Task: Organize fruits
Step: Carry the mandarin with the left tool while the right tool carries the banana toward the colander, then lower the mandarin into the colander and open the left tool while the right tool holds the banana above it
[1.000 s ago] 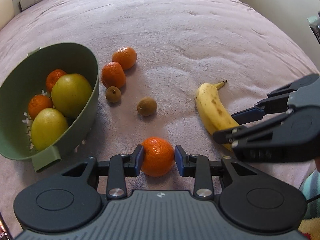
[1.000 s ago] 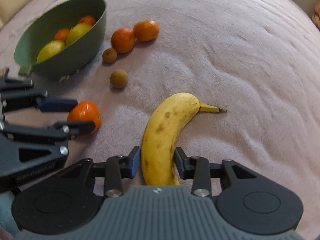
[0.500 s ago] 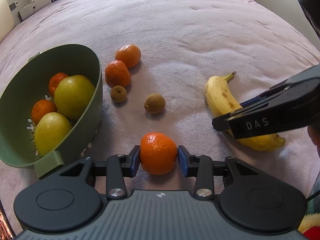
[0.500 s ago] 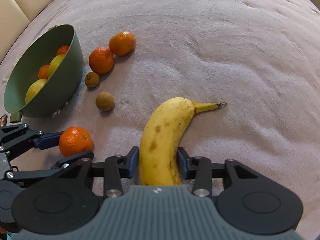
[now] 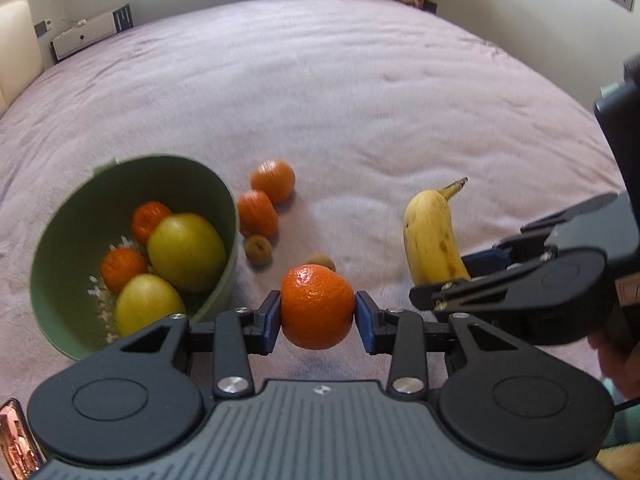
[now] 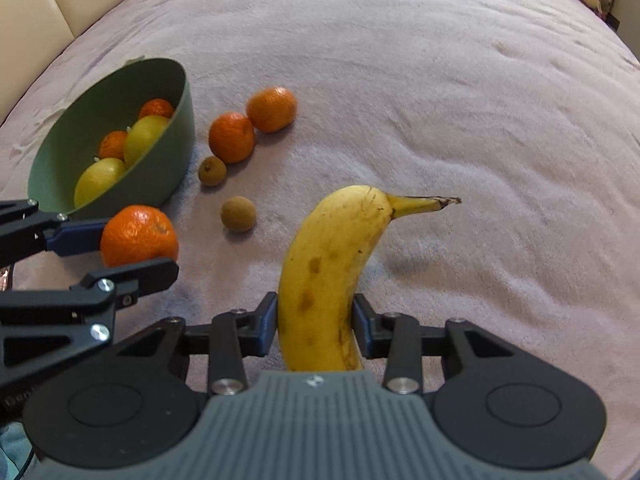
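- Orange (image 5: 316, 306): clamped in left gripper (image 5: 316, 316), clear of bedspread (image 5: 360, 100); carry toward 10 o'clock, release low over bowl (image 5: 224, 196).
- Banana (image 6: 324, 280): pinched in right gripper (image 6: 316, 326); keep level, avoid bruising.

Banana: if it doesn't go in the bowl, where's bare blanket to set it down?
The blanket lies bare right of and beyond the banana. It is crowded on the left: two loose oranges and two small brown fruits beside the green bowl, with the left gripper holding an orange there.
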Motion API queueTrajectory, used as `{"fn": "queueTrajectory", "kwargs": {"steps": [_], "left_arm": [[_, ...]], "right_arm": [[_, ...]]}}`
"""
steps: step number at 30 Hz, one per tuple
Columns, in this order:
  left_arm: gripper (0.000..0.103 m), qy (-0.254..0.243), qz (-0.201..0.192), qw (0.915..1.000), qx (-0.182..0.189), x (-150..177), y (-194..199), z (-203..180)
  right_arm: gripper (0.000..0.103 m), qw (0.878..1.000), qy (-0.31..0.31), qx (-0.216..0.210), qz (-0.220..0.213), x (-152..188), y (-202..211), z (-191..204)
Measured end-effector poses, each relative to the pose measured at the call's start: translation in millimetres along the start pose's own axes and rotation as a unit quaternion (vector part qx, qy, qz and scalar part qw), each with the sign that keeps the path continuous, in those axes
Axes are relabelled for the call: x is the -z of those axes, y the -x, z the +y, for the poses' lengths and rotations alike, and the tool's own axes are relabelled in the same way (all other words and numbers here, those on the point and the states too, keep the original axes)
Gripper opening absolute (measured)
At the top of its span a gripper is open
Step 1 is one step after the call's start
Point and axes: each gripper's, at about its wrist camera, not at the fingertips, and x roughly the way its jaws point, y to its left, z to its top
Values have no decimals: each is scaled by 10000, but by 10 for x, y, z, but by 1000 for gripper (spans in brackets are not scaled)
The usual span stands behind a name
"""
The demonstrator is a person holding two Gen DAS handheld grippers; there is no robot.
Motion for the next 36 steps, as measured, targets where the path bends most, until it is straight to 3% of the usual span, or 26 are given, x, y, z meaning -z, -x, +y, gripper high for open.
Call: {"fn": "queueTrajectory", "kwargs": {"steps": [10,23,32,36], "left_arm": [[43,144,-447,9986,-222,-255,367,257],[43,706,-373,9925,-923,-404,453,870],[43,1150,-426,9886,-877,-348,343,1173],[43,1409,-244,9868,-764,-271,208,1292]], "right_arm": [[36,9985,247,-102,-480,-180,359,258],[36,9873,854,-570,-1214,-740,848,726],[36,9809,1226,-828,-1265,-1064,790,1069],[36,9817,1243,-807,-1198,-1166,669,1126]]}}
